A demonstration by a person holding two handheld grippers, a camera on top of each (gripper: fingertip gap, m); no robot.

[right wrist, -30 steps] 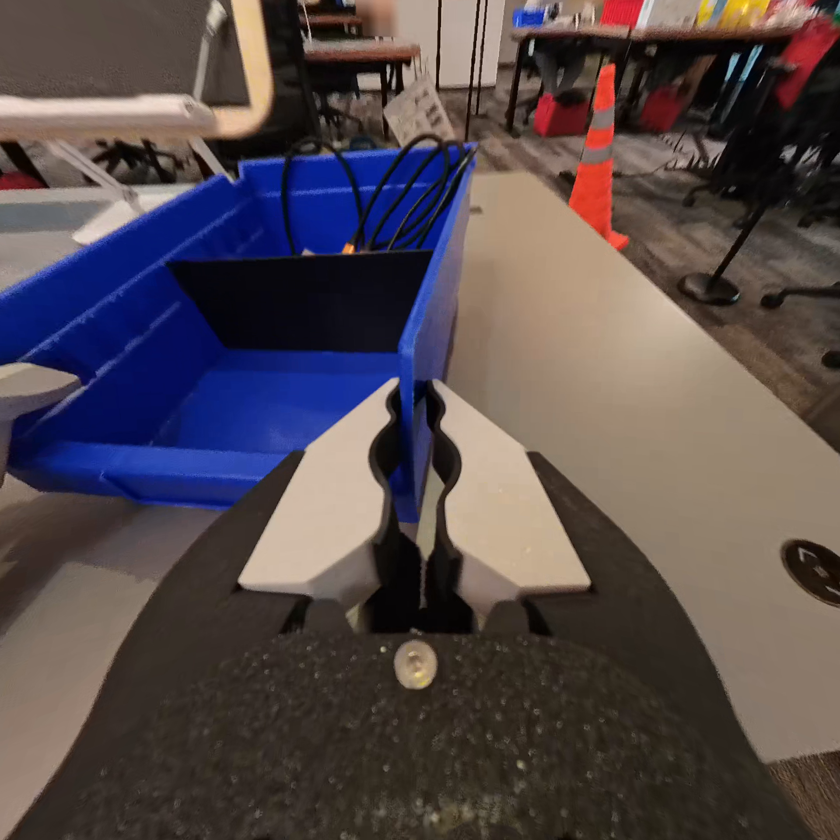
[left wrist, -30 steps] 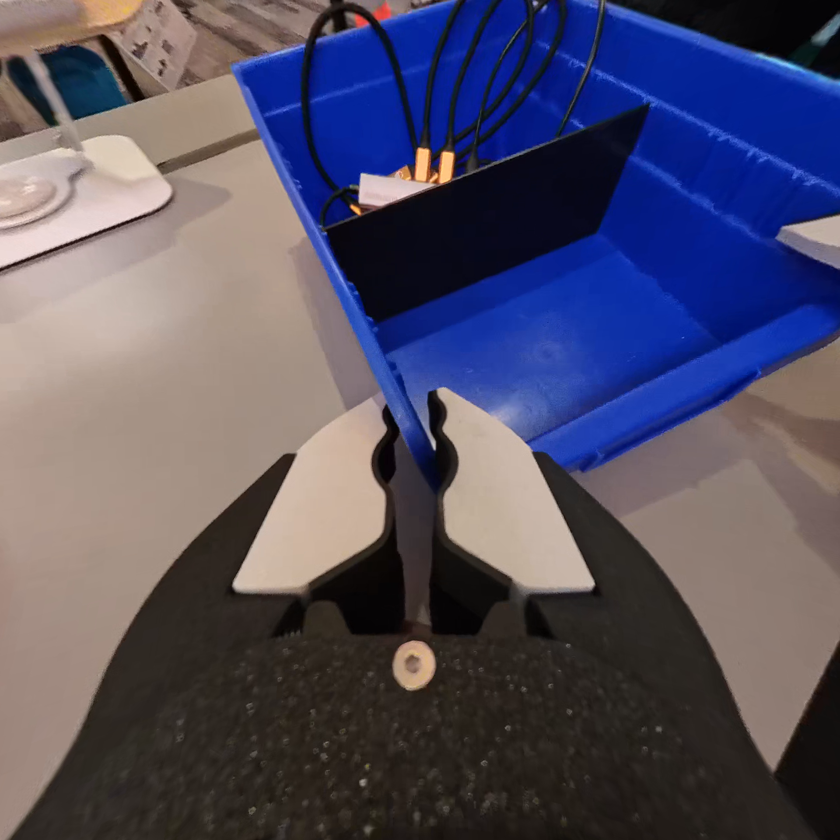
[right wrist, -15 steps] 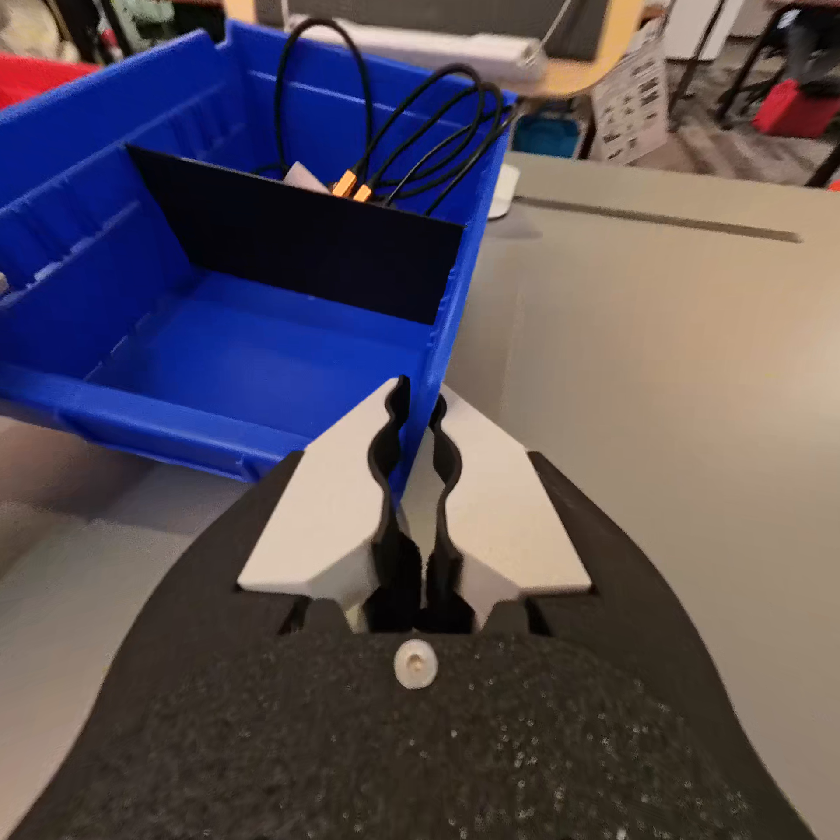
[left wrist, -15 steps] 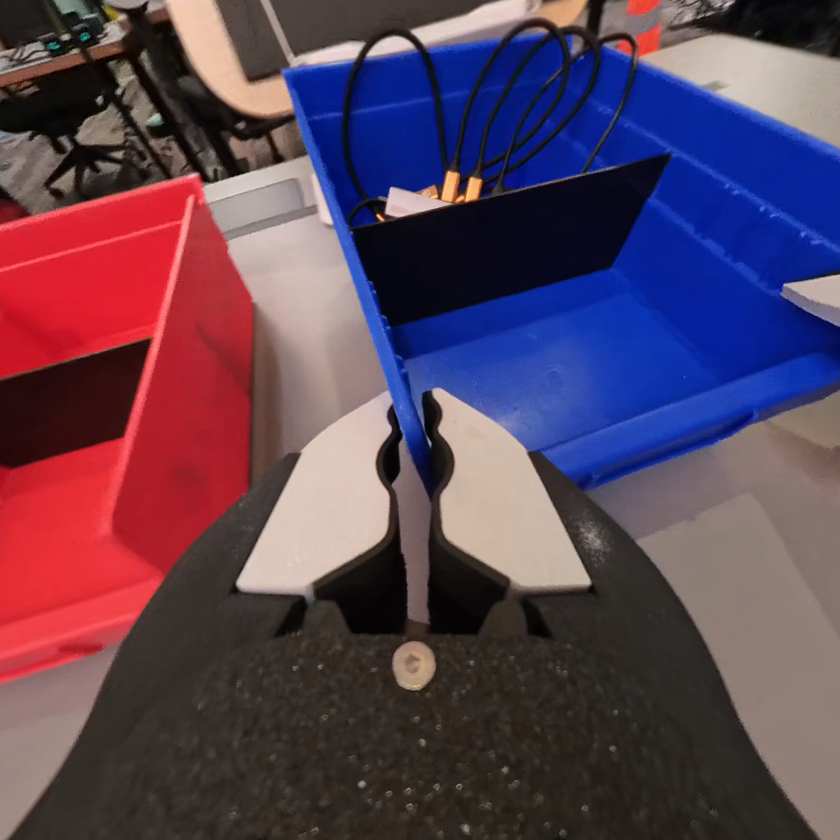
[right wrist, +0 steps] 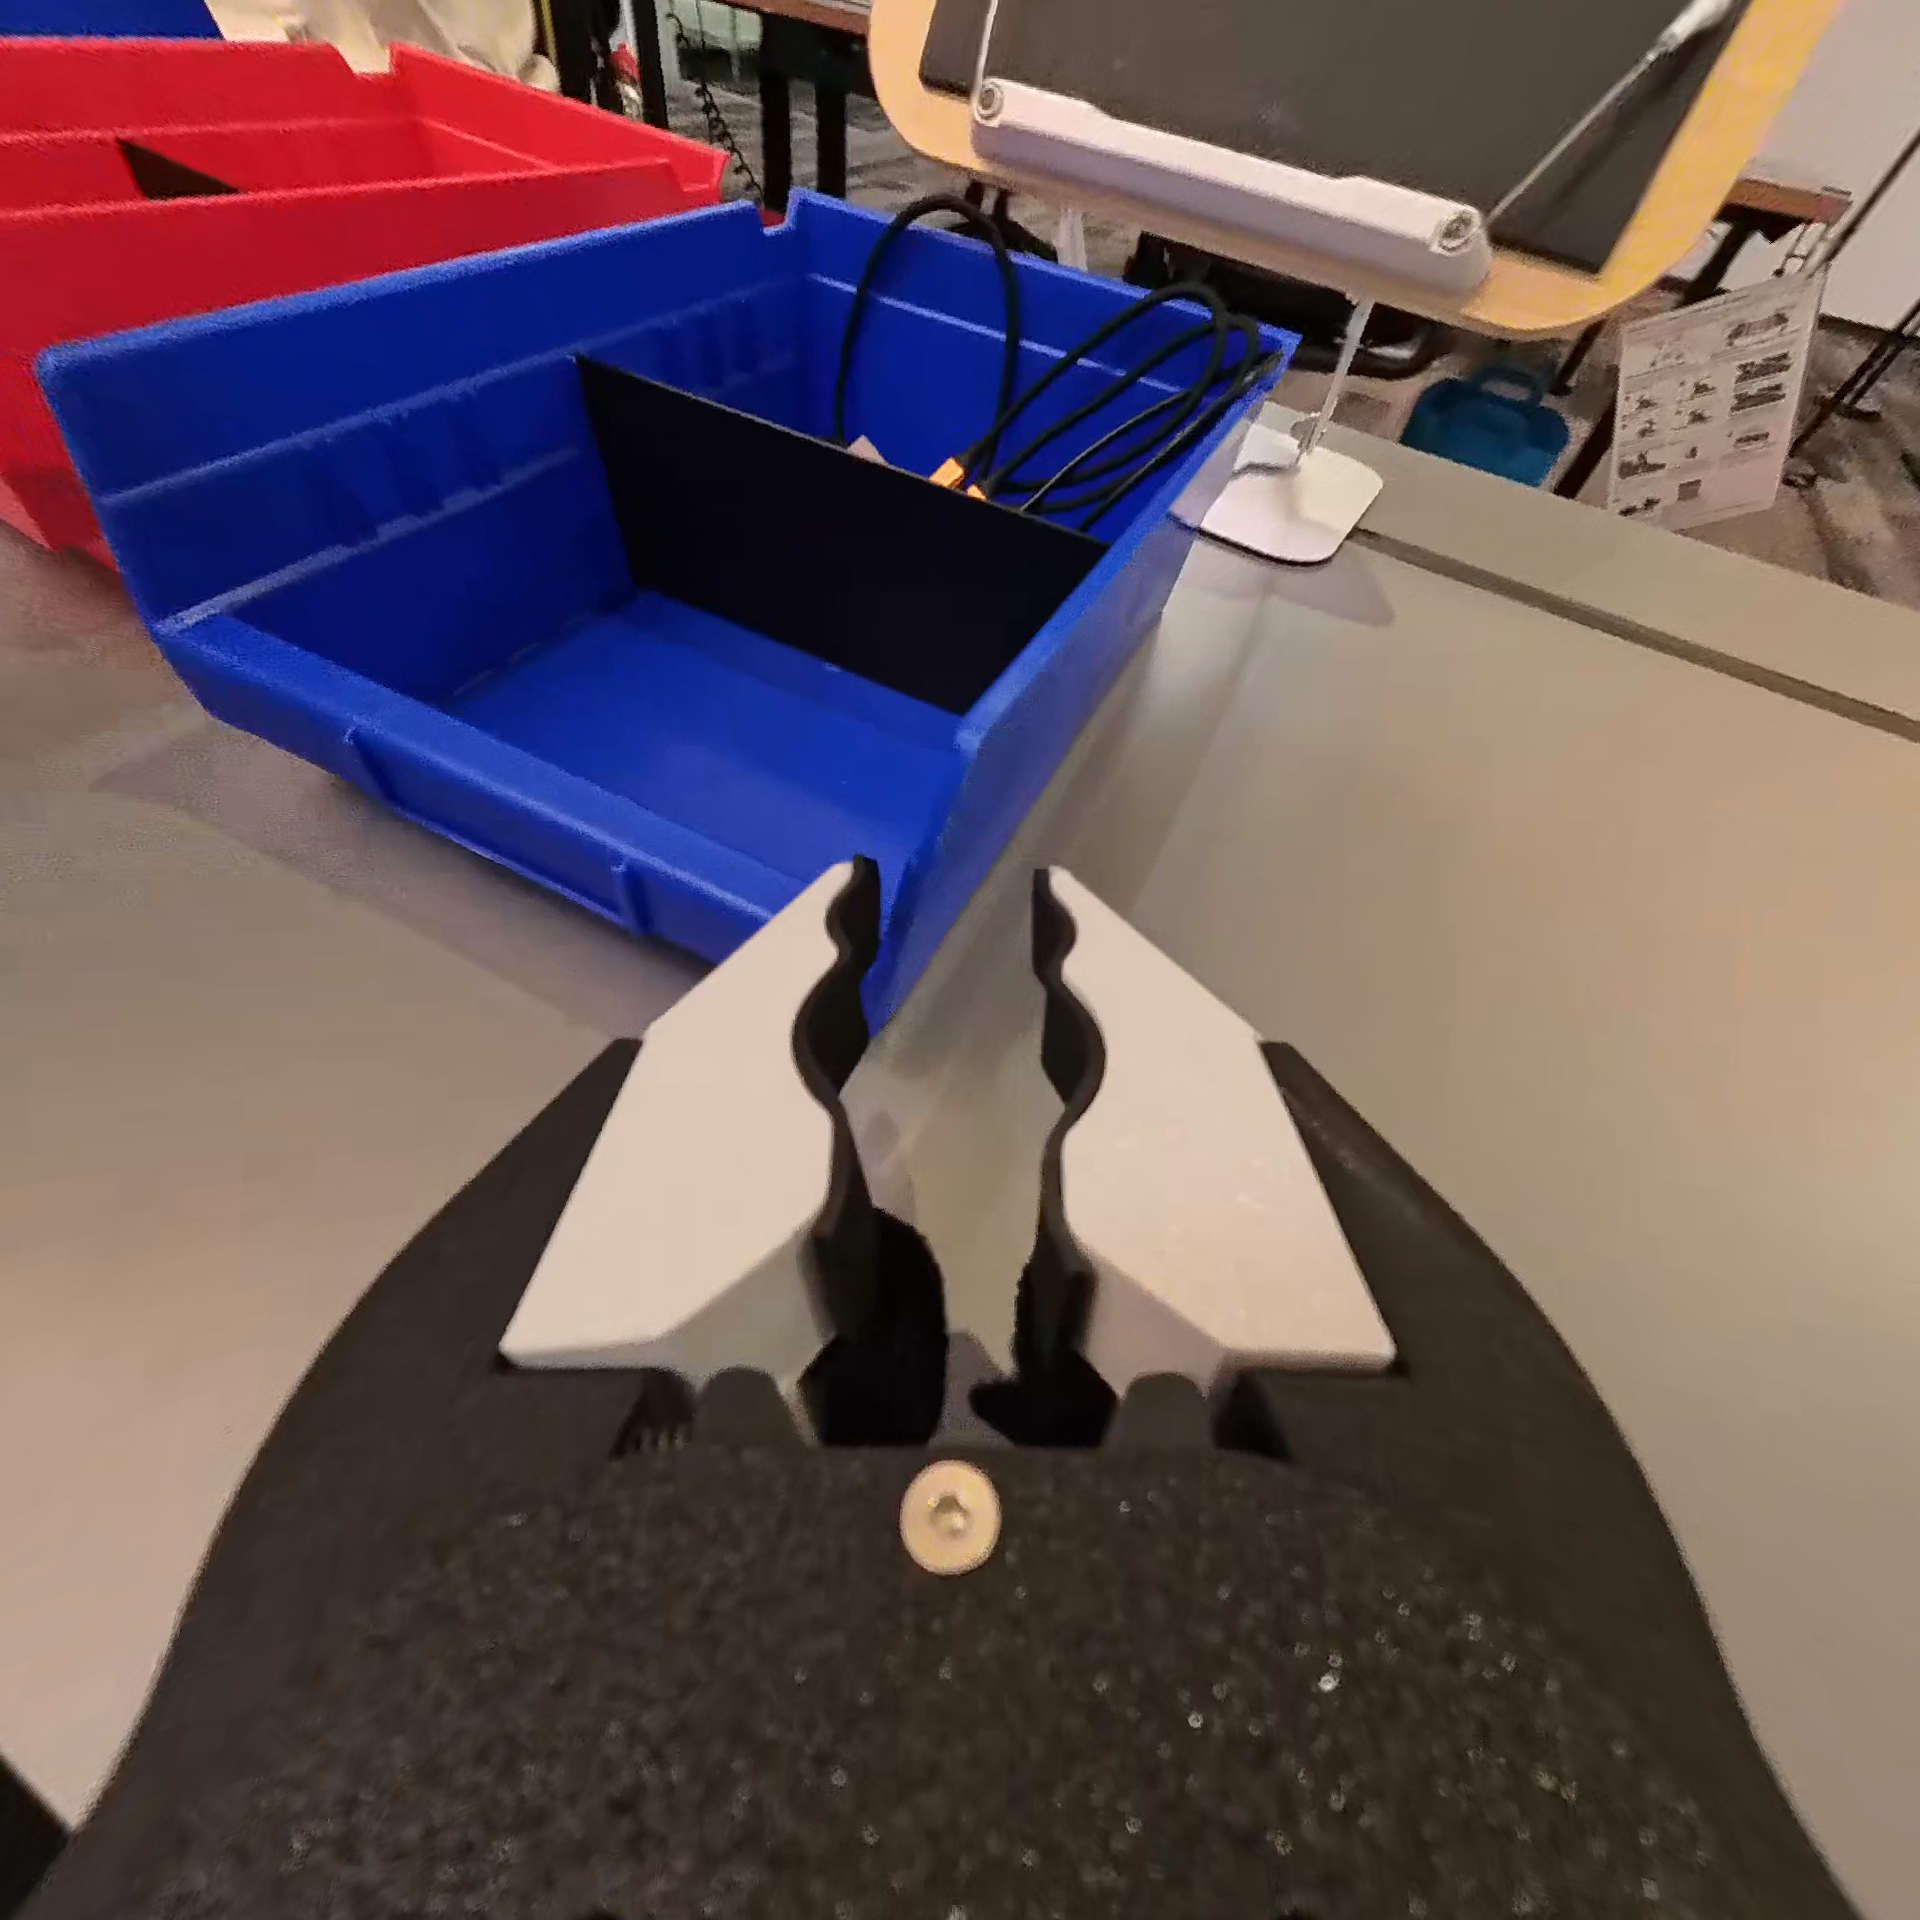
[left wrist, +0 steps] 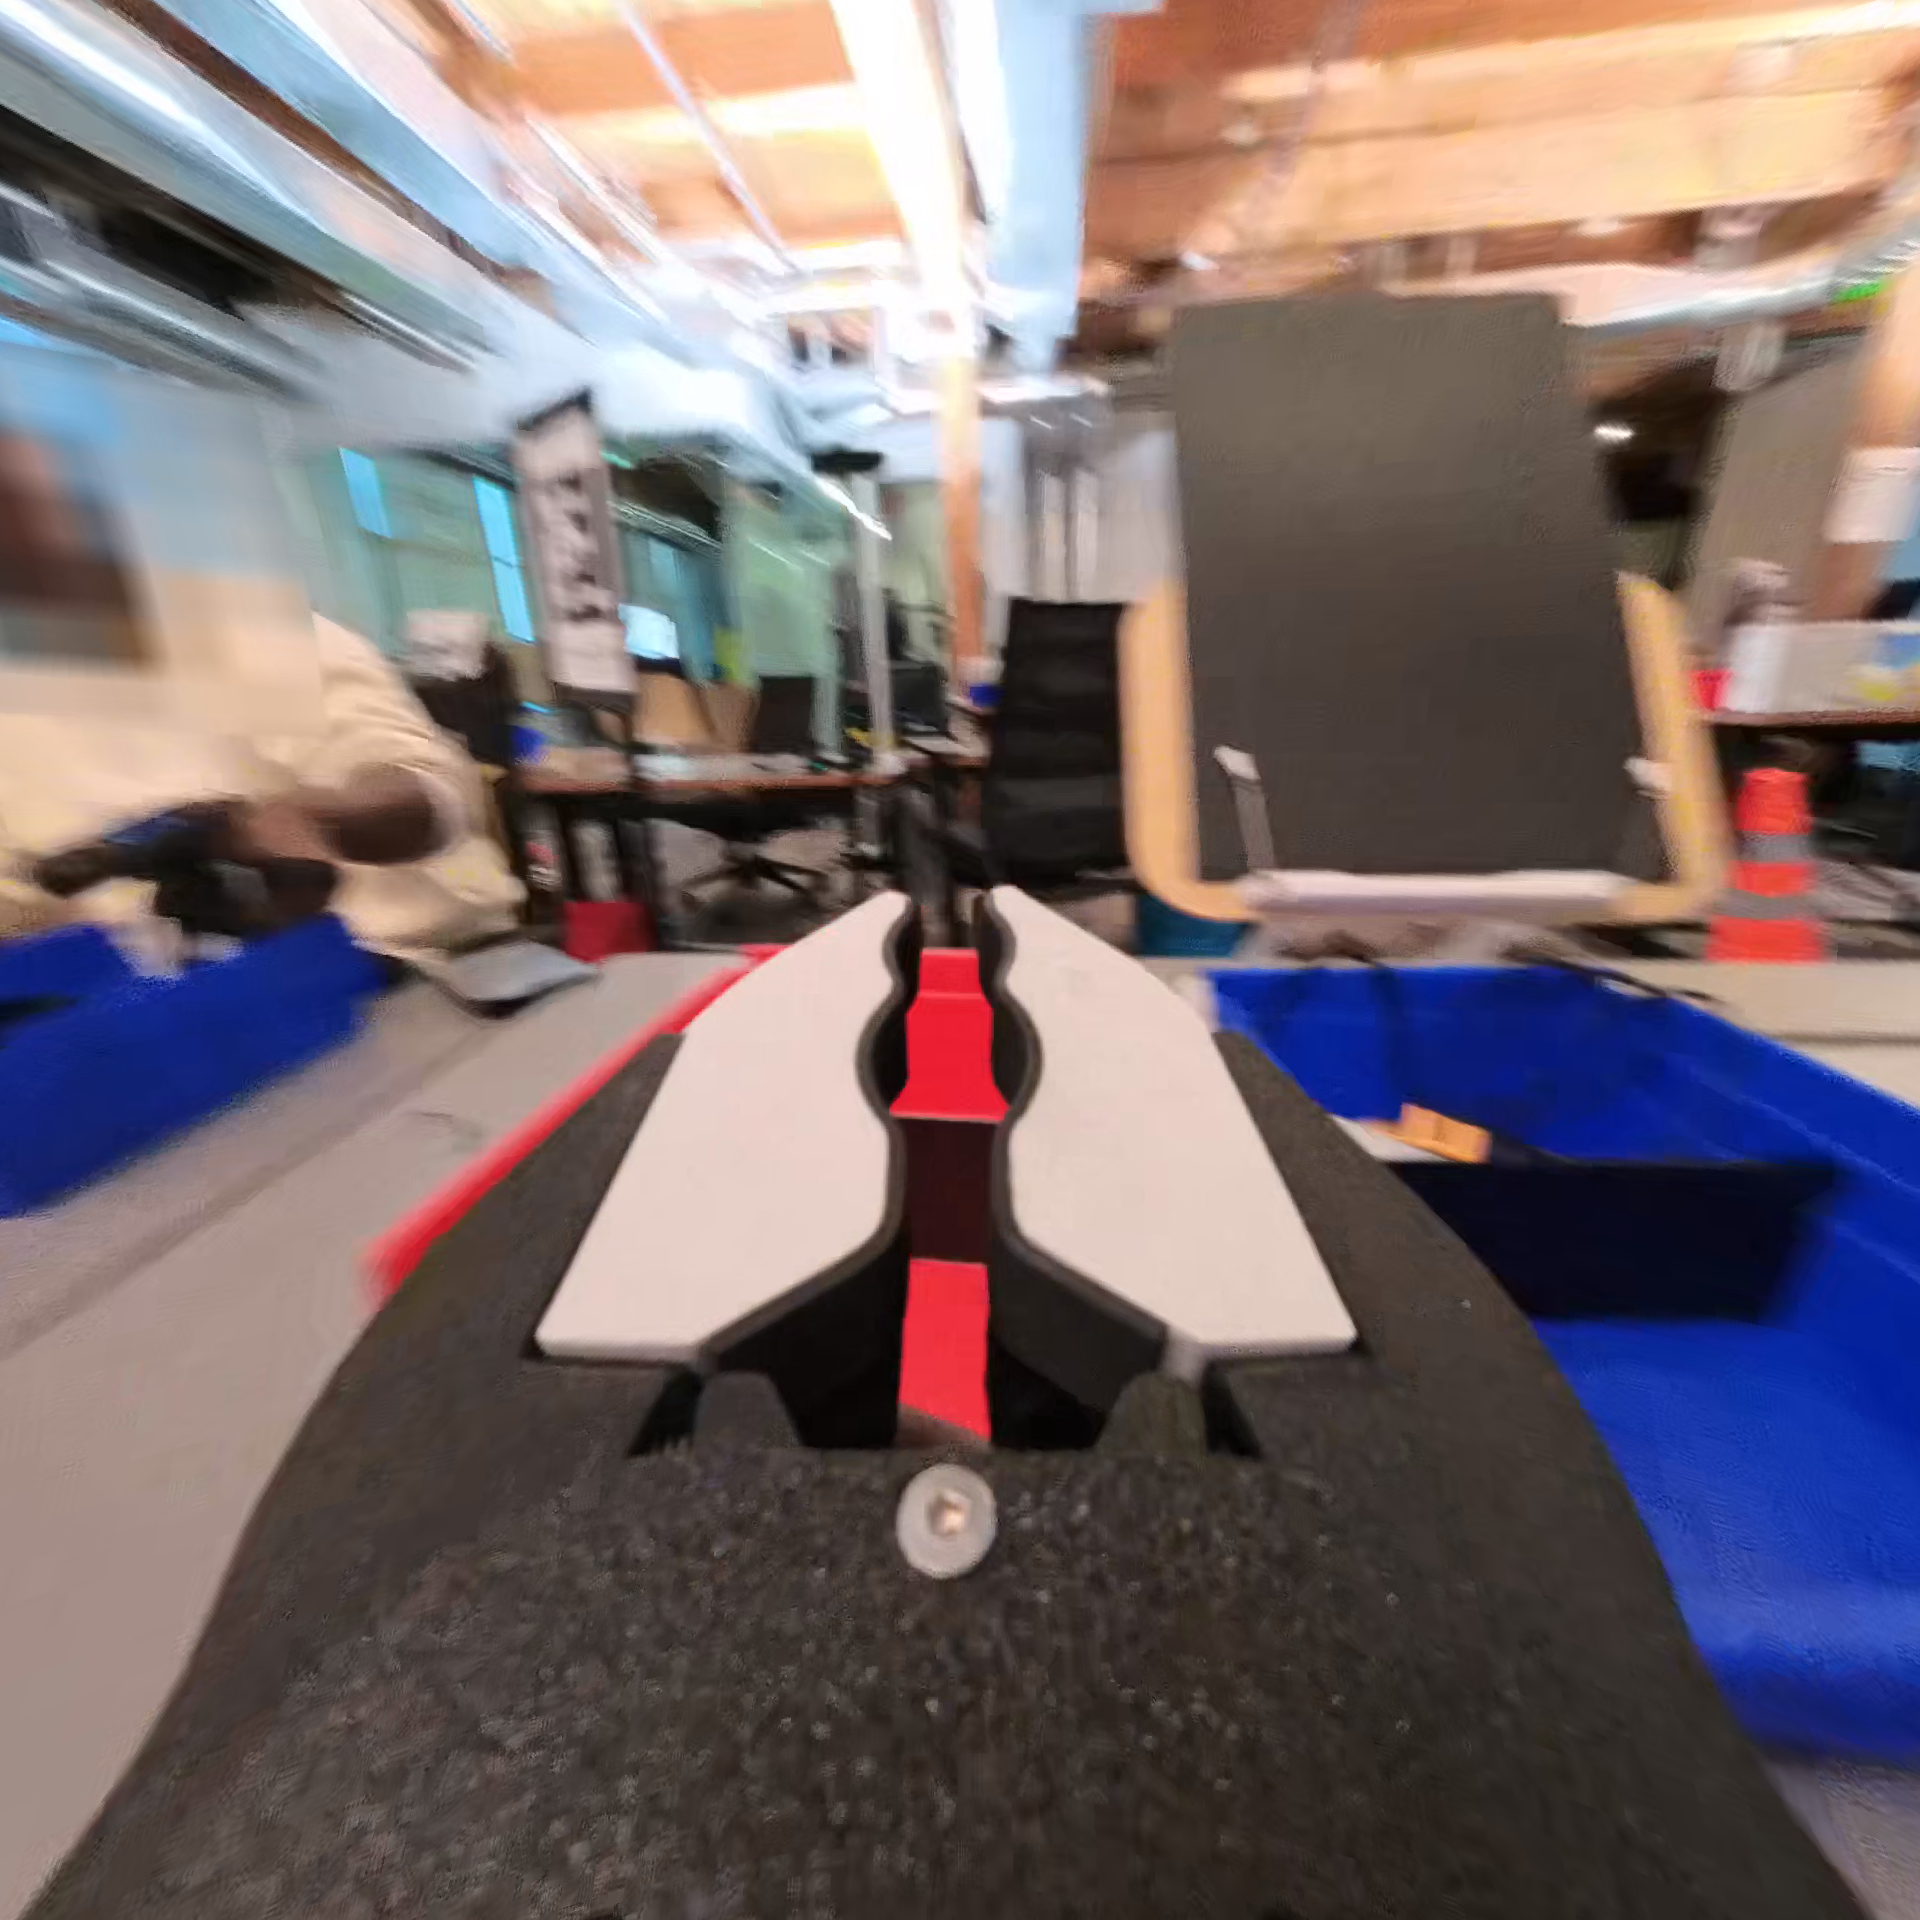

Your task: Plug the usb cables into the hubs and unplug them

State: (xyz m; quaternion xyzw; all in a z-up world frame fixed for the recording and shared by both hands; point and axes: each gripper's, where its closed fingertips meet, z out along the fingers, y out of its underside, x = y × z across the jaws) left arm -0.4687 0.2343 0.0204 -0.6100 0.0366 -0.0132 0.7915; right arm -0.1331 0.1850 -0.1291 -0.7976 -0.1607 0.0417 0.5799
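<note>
The blue bin stands on the grey table, split by a black divider. Behind the divider lie black USB cables with orange plugs and a pale hub, mostly hidden. My right gripper is open and empty, with the bin's near right corner just ahead of its left finger. My left gripper is level and blurred, its jaws a narrow gap apart. The red bin shows through that gap. The blue bin lies to its right.
The red bin sits left of the blue one. A stand with a white base is behind the blue bin. A person works at another blue bin far left. An orange cone stands beyond the table. The left gripper's tips are roughly 35 cm from the right gripper's.
My right gripper has opened and let go of the blue bin's right wall. My left gripper has come off the bin's left wall, tilted up and swung left over the red bin.
</note>
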